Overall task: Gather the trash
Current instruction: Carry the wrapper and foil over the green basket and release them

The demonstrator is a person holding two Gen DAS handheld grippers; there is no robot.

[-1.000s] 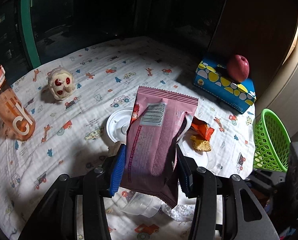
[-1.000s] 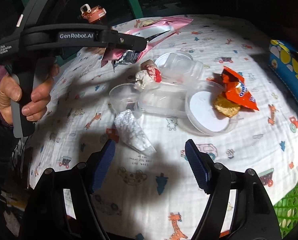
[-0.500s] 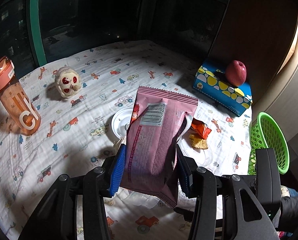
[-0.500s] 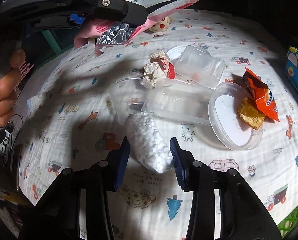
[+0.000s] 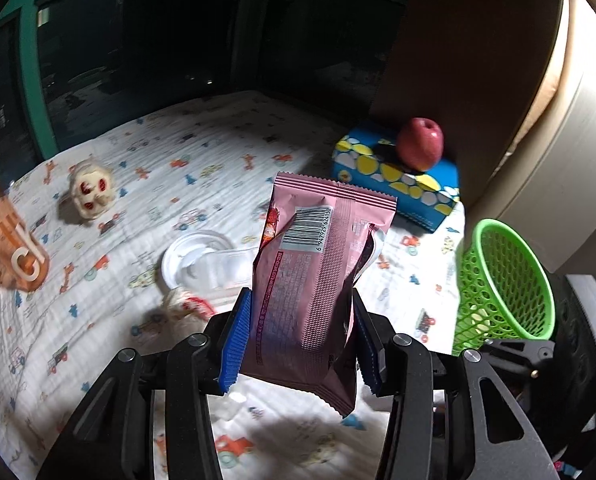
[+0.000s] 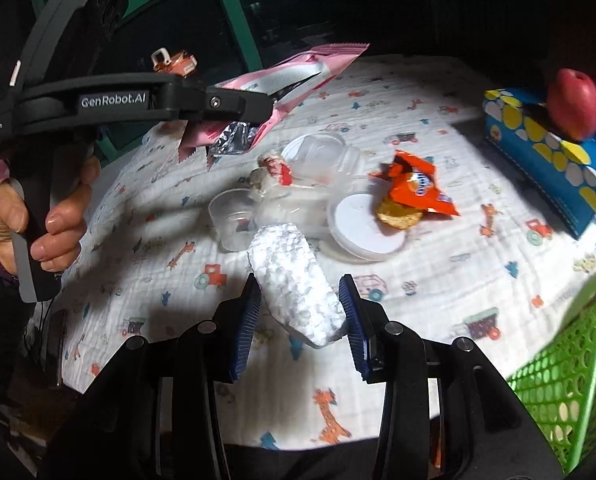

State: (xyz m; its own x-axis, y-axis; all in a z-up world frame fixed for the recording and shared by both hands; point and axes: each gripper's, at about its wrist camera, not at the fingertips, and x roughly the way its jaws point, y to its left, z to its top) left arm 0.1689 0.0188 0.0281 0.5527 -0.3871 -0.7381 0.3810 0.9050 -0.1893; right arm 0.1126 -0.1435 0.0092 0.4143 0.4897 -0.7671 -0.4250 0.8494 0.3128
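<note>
My left gripper (image 5: 301,338) is shut on a pink snack wrapper (image 5: 313,276) held above the table; in the right wrist view the same wrapper (image 6: 294,80) sticks out of that gripper at upper left. My right gripper (image 6: 299,320) is shut on a white foam chunk (image 6: 294,280) lifted off the cloth. On the table lie clear plastic cups and a clamshell (image 6: 317,156), a crumpled tissue (image 6: 272,170), a white lid (image 6: 361,228) and an orange wrapper (image 6: 415,188) with a biscuit piece (image 6: 397,214). The green mesh basket (image 5: 501,284) stands to the right.
A blue tissue box (image 5: 397,178) with a red apple (image 5: 419,144) on it sits at the back right. An orange water bottle (image 5: 10,236) and a small plush toy (image 5: 92,192) stand at the left. A person's hand (image 6: 38,216) grips the left tool.
My right gripper has shut on the foam chunk and lifted it off the cloth. Both grippers have risen and swung toward the green basket; the pink wrapper stays held.
</note>
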